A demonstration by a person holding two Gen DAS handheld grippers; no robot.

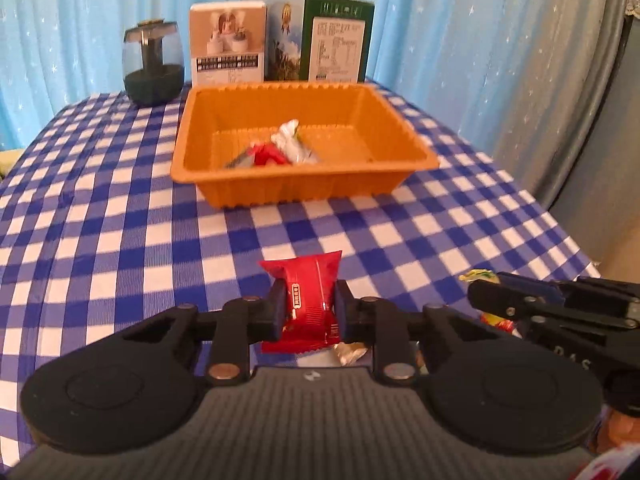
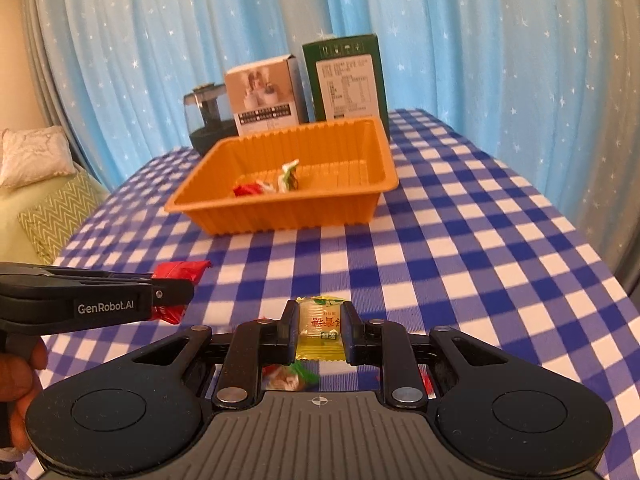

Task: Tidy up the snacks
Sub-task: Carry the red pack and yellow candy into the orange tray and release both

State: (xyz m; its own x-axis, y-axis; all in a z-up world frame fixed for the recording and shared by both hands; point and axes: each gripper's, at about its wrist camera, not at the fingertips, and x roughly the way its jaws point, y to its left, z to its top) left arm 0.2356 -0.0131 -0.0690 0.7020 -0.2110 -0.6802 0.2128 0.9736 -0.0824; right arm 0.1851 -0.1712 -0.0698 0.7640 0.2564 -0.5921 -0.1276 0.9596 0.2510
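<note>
My left gripper [image 1: 310, 304] is shut on a red snack packet [image 1: 310, 300], held above the checked cloth; the same packet [image 2: 176, 280] shows in the right wrist view at the left gripper's tip. My right gripper [image 2: 319, 326] is shut on a yellow candy packet [image 2: 320, 330], whose edge [image 1: 478, 275] pokes out past the right gripper's fingers in the left wrist view. Ahead of both stands an orange tray [image 1: 280, 188] [image 2: 288, 212] with a few wrapped snacks [image 1: 280, 148] [image 2: 268, 184] inside. More loose wrapped snacks [image 2: 290, 376] [image 1: 350, 352] lie on the cloth under the grippers.
Behind the tray stand a white box [image 1: 228, 42], a green carton [image 1: 338, 42] and a dark glass jar [image 1: 153, 64]. The blue-and-white checked table [image 2: 460, 260] drops off at right. A bed with pillows [image 2: 36, 184] lies left; a blue starred curtain hangs behind. A hand [image 2: 16, 384] holds the left gripper.
</note>
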